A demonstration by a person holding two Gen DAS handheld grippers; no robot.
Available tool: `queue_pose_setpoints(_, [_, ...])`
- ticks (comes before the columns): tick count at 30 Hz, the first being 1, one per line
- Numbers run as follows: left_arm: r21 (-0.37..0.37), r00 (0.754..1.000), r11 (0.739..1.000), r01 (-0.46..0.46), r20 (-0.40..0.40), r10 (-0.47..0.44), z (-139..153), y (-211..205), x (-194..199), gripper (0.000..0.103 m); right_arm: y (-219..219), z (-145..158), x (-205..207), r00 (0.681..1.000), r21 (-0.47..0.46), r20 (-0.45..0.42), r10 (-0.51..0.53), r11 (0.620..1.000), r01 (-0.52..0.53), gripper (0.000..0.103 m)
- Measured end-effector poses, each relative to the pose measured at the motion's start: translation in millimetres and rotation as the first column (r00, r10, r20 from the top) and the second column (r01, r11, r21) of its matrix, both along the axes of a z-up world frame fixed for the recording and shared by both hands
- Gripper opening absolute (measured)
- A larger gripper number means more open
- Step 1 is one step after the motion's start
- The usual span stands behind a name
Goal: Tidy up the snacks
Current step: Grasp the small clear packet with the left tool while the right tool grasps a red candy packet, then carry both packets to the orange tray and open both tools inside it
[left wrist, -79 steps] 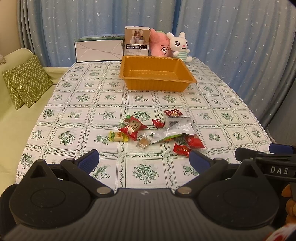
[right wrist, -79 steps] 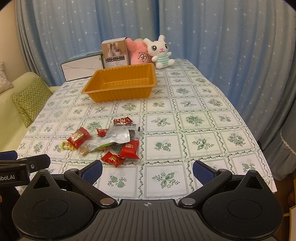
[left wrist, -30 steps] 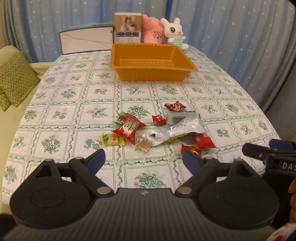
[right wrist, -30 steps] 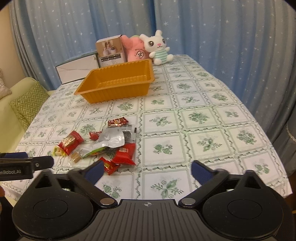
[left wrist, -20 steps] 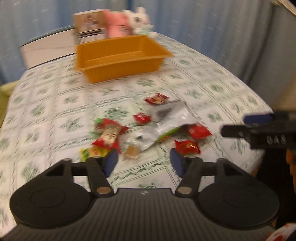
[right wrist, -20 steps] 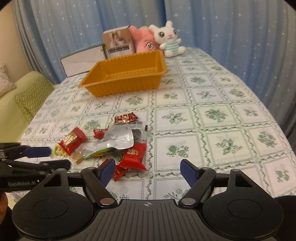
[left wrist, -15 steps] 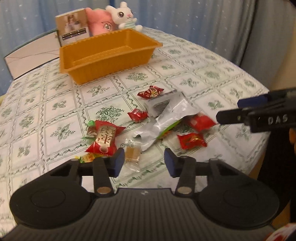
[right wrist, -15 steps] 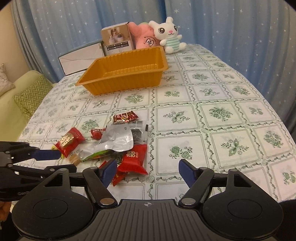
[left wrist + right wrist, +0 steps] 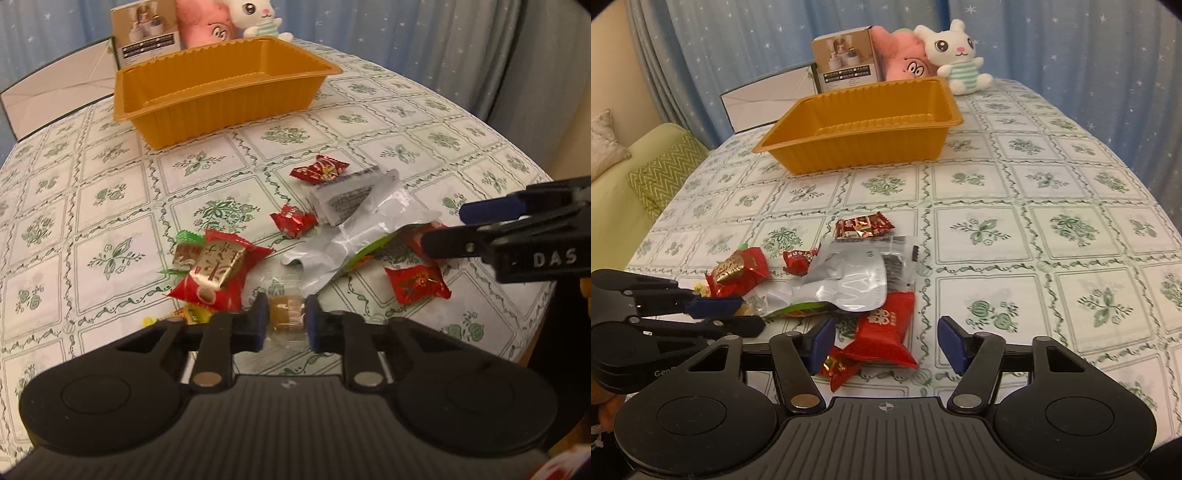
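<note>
Hiding part of the snack pile, the left gripper (image 9: 283,320) is clamped on a small brown candy in clear wrap (image 9: 286,314) at the pile's near edge; the yellow-wrapped sweet (image 9: 192,314) beside it shows only a corner behind the gripper's finger. A silver foil pouch (image 9: 354,229) lies over the middle of the heap, covering a green-edged wrapper beneath it whose print cannot be read. The right gripper (image 9: 884,341) hovers over a red packet (image 9: 886,336), its jaws closing with the packet between them but the pads not yet touching it; a smaller red candy (image 9: 838,367) is partly tucked under that packet and cut off by the left finger.

Everything sits on a table (image 9: 1034,221) covered with a white cloth printed in green floral squares. An empty orange tray (image 9: 864,125) stands further back, well apart from the pile. Behind it are a white box (image 9: 764,99), a small carton (image 9: 847,62), a pink plush (image 9: 907,59) half hidden, and a white bunny plush (image 9: 960,51). Blue star-dotted curtains (image 9: 1071,48) close the room; a green sofa with a chevron cushion (image 9: 661,173) stands at left.
</note>
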State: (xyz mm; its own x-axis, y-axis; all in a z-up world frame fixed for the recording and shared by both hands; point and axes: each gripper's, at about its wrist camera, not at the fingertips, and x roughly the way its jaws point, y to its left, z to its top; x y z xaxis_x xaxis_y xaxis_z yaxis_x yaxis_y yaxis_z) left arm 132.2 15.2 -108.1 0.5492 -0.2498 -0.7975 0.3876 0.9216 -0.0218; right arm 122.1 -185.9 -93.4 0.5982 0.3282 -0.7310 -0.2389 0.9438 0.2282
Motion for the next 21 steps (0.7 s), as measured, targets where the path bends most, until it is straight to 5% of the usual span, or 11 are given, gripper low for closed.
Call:
queue_pose_setpoints(5, [-0.016, 0.999, 0.999, -0.035, 0.0, 0.035, 0.2, -0.6, -2.9, 0.018, 2.3, -5.6, 9.8, 1.0, 0.013, -0.02, -0.02, 1.0, 0.02, 0.051])
queue_pose_setpoints(9, [-0.031, 0.998, 0.998, -0.062, -0.007, 0.062, 1.0, -2.1, -3.6, 0.018, 5.9, -9.5, 14.3, 0.999, -0.022, -0.03, -0.014, 1.0, 0.013, 0.031])
queue_pose_setpoints(21, [-0.054, 0.992, 0.991, -0.122, 0.025, 0.123, 18.6, -7.1, -17.1, 0.018, -13.6, 7.6, -2.6, 0.993, -0.093, 0.06, -0.099, 0.99, 0.105, 0.026])
